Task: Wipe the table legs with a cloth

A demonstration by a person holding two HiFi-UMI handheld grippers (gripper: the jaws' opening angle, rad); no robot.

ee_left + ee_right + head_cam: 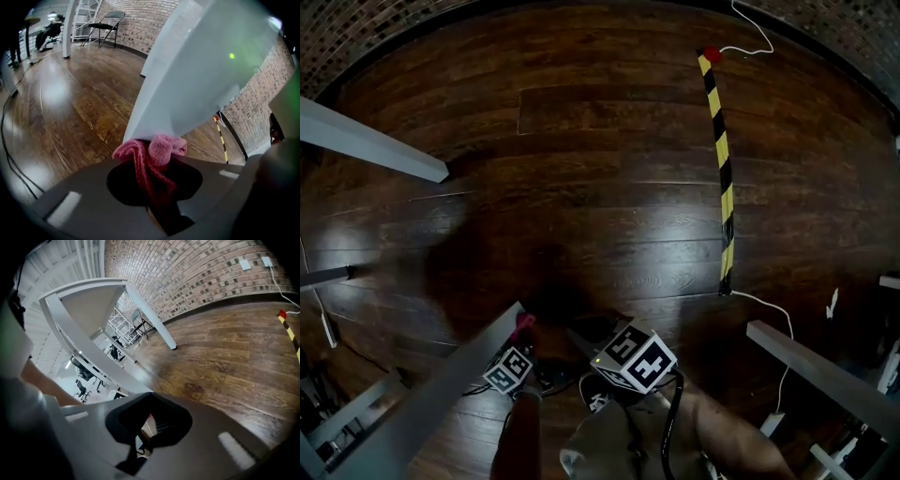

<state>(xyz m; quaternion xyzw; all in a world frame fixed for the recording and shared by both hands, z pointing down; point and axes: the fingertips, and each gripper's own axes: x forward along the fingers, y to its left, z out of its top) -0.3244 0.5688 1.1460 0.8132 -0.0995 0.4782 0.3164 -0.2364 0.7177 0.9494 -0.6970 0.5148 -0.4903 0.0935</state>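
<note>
The left gripper (521,341) pinches a pink knitted cloth (161,151). The cloth's bunched end touches the slanted white table leg (197,79) near its lower end. The right gripper (140,441) is pressed together on nothing, just beside that leg. The likely trouble is the grip: only a narrow fold seems to sit in the jaws, so drag against the leg could tug the cloth free. So small a wad might also skid off the leg's edge, leaving faces unwiped.
</note>
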